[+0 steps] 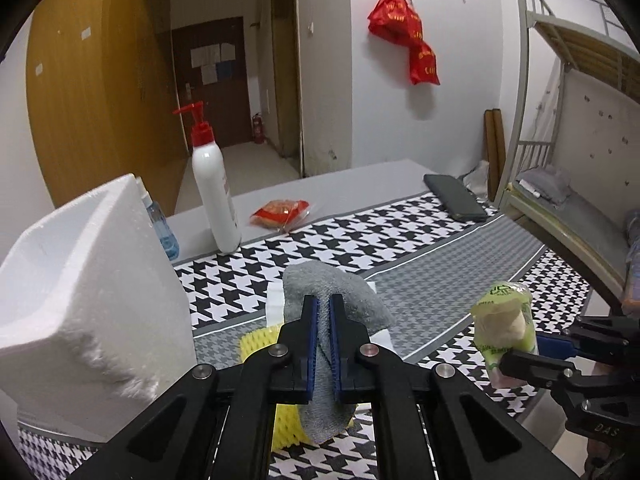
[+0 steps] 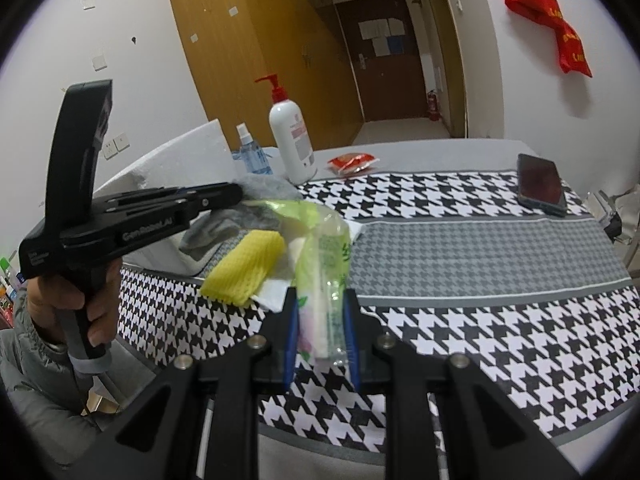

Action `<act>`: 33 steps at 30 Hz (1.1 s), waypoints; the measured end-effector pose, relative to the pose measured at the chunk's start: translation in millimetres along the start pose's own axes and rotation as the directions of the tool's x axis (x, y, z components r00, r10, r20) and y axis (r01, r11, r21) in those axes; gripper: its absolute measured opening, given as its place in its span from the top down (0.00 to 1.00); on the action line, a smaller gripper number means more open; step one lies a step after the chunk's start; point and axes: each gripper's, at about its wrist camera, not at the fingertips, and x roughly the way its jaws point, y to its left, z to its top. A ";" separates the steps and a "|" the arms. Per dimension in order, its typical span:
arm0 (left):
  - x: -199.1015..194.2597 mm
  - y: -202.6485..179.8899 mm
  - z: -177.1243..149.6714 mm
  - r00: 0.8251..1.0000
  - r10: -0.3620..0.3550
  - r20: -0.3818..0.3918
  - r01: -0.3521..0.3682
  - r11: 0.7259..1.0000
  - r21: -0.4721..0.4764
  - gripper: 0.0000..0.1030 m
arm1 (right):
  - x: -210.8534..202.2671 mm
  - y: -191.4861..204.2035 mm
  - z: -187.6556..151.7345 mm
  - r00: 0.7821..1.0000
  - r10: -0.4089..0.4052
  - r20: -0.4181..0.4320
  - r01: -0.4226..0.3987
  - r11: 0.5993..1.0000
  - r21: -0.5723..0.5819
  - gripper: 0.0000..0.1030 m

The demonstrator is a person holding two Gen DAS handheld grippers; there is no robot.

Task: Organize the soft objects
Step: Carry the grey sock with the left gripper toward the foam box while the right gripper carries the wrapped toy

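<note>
Over the houndstooth cloth (image 1: pixel 420 240), left gripper (image 1: pixel 324 320) pinches a grey sock (image 1: pixel 340 292); right gripper (image 2: pixel 321 320) clamps a tissue pack (image 2: pixel 326 272).

Left wrist cam sat just behind the left claw (image 1: pixel 324 344), close in, looking down-forward over the houndstooth worktop (image 1: pixel 400 232) toward the far door (image 1: pixel 216 80). Right wrist cam sat likewise behind the right claw (image 2: pixel 322 332), same heading, offset right, and caught the left claw from the side. Both views shared the pump bottle (image 1: pixel 212 192), phone (image 1: pixel 454 198), foam box (image 1: pixel 80 280) and red bags (image 1: pixel 404 36).
</note>
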 end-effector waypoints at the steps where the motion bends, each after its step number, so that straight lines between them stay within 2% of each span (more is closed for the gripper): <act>1: -3.3 -0.3 -0.1 1.000 0.000 0.006 0.000 1.000 0.001 0.94 | -2.1 1.0 0.3 1.000 -0.001 0.006 0.001 1.000 -0.001 0.77; 16: -57.3 3.9 -5.5 0.995 0.008 0.096 -0.008 1.000 -0.003 0.94 | -30.0 27.5 10.6 0.997 -0.002 0.077 0.005 0.999 -0.037 0.77; 27: -98.6 23.8 -17.8 0.988 0.033 0.154 -0.031 0.999 -0.013 0.94 | -39.5 65.3 20.6 0.994 0.020 0.110 -0.009 0.995 -0.103 0.77; 33: -115.1 46.8 -30.6 0.983 0.061 0.173 -0.054 0.997 -0.050 0.94 | -39.6 88.2 26.1 0.991 0.039 0.126 -0.022 0.991 -0.131 0.77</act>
